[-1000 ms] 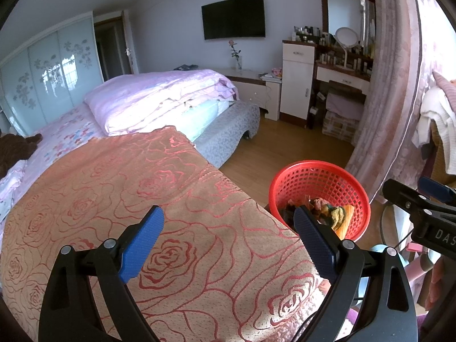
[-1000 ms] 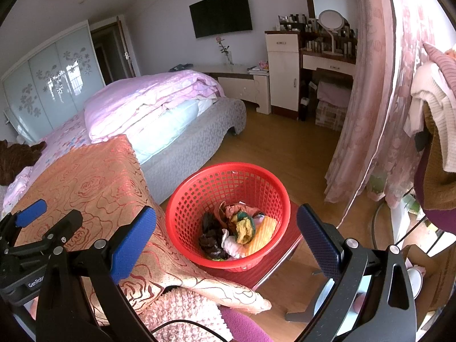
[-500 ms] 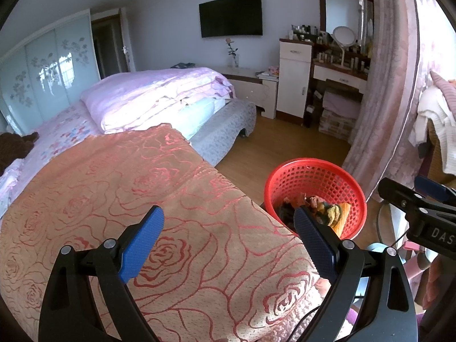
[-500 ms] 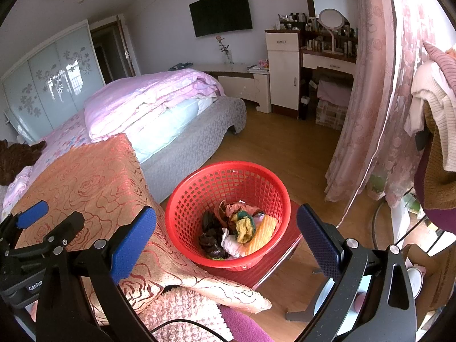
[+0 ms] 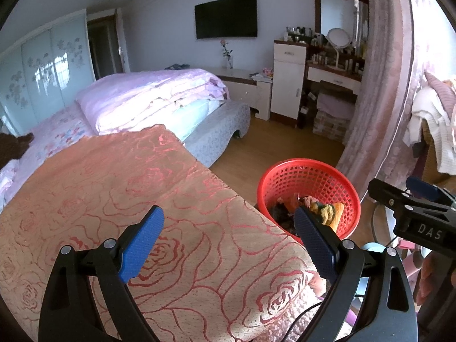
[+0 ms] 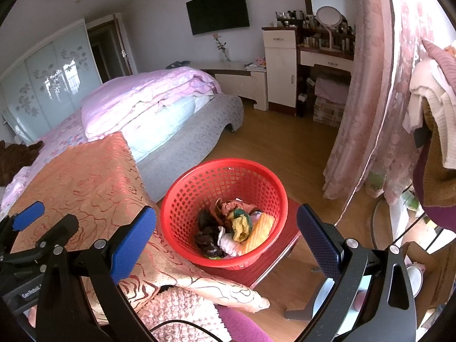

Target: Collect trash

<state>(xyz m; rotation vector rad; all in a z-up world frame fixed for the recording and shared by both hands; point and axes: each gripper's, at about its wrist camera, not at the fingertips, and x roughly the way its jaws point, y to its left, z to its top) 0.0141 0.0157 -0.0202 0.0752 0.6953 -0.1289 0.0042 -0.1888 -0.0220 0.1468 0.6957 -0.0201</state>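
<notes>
A red mesh basket (image 6: 182,199) stands on a low dark red stool (image 6: 280,242) beside the bed. It holds crumpled trash (image 6: 236,228): dark, white, yellow and orange pieces. The basket also shows in the left wrist view (image 5: 307,171). My right gripper (image 6: 225,236) is open and empty, held above and in front of the basket. My left gripper (image 5: 228,236) is open and empty over the rose-patterned orange bedspread (image 5: 128,199), left of the basket. The right gripper also shows at the right edge of the left wrist view (image 5: 416,199).
A bed with folded pink and pale blue quilts (image 5: 148,99) fills the left. A pink curtain (image 6: 370,85) hangs to the right. A dressing table with a mirror (image 5: 336,57) stands at the back. Clothes (image 6: 433,99) hang at far right. Wooden floor (image 6: 285,148) lies beyond the basket.
The left gripper has drifted slightly, so the basket sits a little lower and nearer its right finger. The right view is almost unchanged. Both grippers stay open.
</notes>
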